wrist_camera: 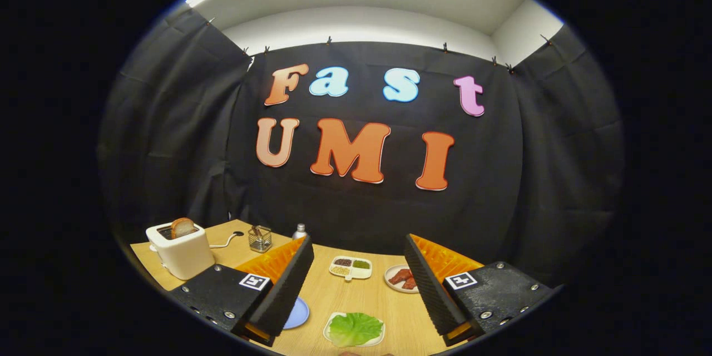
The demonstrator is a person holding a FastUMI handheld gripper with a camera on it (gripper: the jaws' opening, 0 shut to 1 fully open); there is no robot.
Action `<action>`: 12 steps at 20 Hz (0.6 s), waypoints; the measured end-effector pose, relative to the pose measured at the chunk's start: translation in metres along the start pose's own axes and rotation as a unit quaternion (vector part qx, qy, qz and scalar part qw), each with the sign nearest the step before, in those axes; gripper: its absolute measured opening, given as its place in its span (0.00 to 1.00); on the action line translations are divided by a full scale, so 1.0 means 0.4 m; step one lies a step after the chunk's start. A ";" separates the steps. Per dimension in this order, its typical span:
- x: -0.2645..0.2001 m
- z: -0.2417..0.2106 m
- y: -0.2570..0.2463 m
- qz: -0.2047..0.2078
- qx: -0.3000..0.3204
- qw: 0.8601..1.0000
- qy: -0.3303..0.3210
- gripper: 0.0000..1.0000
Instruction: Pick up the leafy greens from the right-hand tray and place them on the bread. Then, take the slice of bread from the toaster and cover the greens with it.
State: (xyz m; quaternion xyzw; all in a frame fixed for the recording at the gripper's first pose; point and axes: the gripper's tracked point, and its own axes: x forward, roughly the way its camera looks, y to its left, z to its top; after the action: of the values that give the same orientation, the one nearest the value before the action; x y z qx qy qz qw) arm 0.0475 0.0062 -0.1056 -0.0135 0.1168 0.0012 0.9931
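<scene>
Gripper (356, 281) released, fingers spread wide, nothing held | leafy greens (354, 329) on white tray (328, 335), low between the fingers, near their bases, long axis crosswise | toaster (181, 250) with bread slice (182, 227) far left on desk (334, 295) | judged: descend onto greens.

Green leafy greens (354, 328), white toaster (181, 253)

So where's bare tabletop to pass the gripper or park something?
Open gripper fingers wide apart. Bare wood between them, bordered by the greens tray, condiment dish and meat plate. Also between toaster and wire holder, though a cord crosses it. Back row crowded.
</scene>
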 end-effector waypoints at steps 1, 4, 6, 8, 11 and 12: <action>0.011 -0.023 0.011 0.012 0.014 1.000 0.018 0.99; 0.039 -0.084 0.018 0.026 0.035 0.997 0.066 0.99; 0.059 -0.121 0.011 0.021 0.033 0.995 0.095 0.99; 0.077 -0.157 0.012 0.020 0.036 0.991 0.124 0.99; 0.099 -0.223 0.021 0.026 0.041 0.984 0.169 0.99; 0.105 -0.247 0.023 0.028 0.045 0.981 0.187 0.99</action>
State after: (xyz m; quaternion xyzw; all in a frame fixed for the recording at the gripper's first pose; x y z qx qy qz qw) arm 0.0653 0.0127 -0.2115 0.0350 0.3003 0.0214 0.9530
